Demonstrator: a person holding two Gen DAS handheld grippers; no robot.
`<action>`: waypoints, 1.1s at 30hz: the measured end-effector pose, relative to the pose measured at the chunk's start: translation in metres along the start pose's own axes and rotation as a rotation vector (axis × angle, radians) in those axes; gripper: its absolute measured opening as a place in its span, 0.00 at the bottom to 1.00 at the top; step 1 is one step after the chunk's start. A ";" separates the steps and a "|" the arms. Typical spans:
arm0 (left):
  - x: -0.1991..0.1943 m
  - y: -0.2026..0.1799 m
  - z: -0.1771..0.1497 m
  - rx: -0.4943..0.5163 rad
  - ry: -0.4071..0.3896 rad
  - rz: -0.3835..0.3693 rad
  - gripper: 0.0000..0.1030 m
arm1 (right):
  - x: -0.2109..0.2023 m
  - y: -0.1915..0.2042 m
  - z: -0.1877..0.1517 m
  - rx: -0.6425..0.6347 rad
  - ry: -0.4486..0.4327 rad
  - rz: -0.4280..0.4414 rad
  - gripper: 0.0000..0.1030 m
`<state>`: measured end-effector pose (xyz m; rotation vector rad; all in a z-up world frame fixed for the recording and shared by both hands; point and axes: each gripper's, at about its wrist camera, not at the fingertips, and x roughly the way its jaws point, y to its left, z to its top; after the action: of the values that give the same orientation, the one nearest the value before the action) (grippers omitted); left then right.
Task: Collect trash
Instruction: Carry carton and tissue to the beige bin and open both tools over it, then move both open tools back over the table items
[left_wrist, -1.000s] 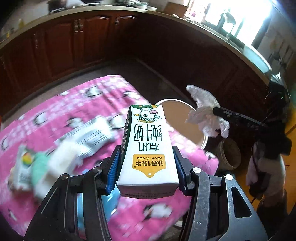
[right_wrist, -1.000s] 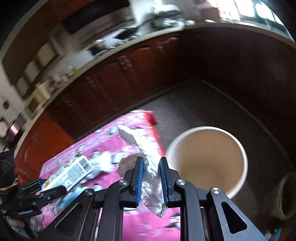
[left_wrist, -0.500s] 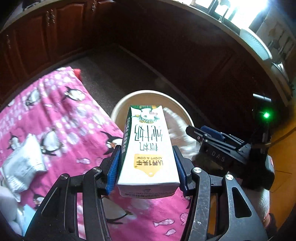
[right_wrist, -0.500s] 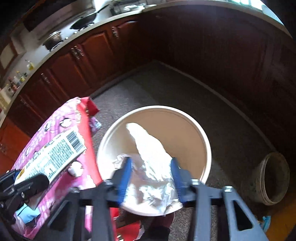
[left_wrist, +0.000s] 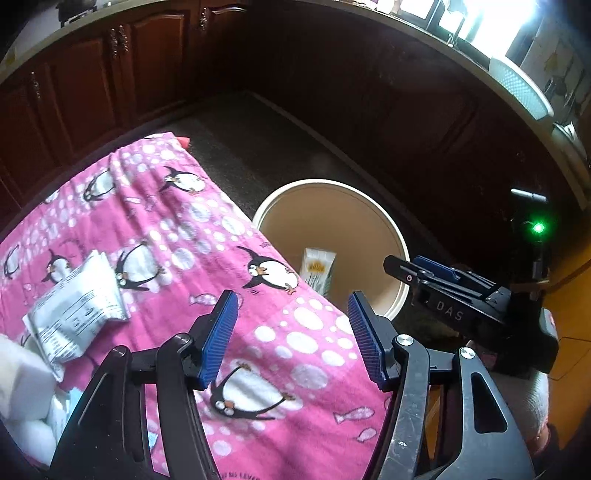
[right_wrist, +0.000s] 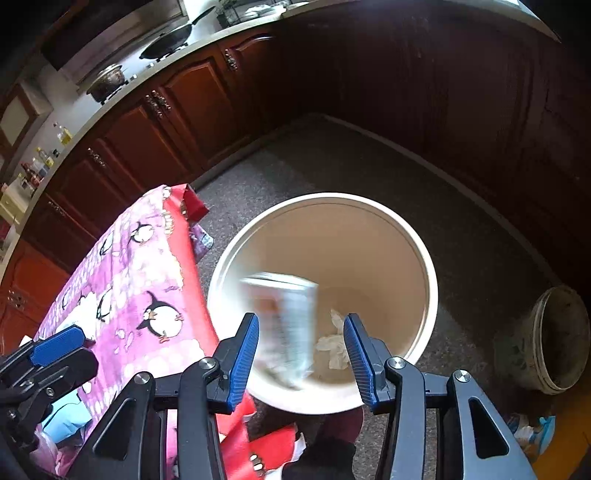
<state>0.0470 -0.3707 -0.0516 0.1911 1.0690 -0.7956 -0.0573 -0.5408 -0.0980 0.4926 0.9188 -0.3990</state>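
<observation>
My left gripper (left_wrist: 291, 297) hangs over the table's edge with its jaws opening and nothing between them. The milk carton (left_wrist: 317, 271) has left it and is dropping into the cream bucket (left_wrist: 332, 182) on the floor. In the right wrist view the carton (right_wrist: 288, 325) is a blur inside the bucket (right_wrist: 424, 266). My right gripper (right_wrist: 301, 318) is open above the bucket's near rim, and the crumpled white wrapper (right_wrist: 334, 347) lies on the bucket's bottom. A silver packet (left_wrist: 77, 314) and white tissue (left_wrist: 22, 398) lie on the table.
The table wears a pink penguin cloth (left_wrist: 166, 221) and its right edge borders the bucket. A small old pot (right_wrist: 557, 339) stands on the floor to the right. Dark wooden cabinets (right_wrist: 177, 103) ring the speckled floor. The other gripper (left_wrist: 410, 267) reaches in from the right.
The left gripper opened and let the milk carton go; it falls into the bucket. The right gripper opened and dropped the white wrapper, which now lies in the bucket. Both hands came lower.
</observation>
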 end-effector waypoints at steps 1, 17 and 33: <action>-0.006 0.002 -0.002 -0.004 -0.007 -0.001 0.59 | -0.001 0.002 0.000 -0.001 0.001 0.000 0.45; -0.082 0.026 -0.028 -0.024 -0.153 0.119 0.59 | -0.064 0.070 -0.009 -0.108 -0.102 0.089 0.56; -0.149 0.119 -0.081 -0.176 -0.203 0.217 0.59 | -0.087 0.178 -0.032 -0.281 -0.102 0.247 0.60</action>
<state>0.0328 -0.1725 0.0071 0.0732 0.9032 -0.5107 -0.0323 -0.3667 -0.0013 0.3192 0.7892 -0.0674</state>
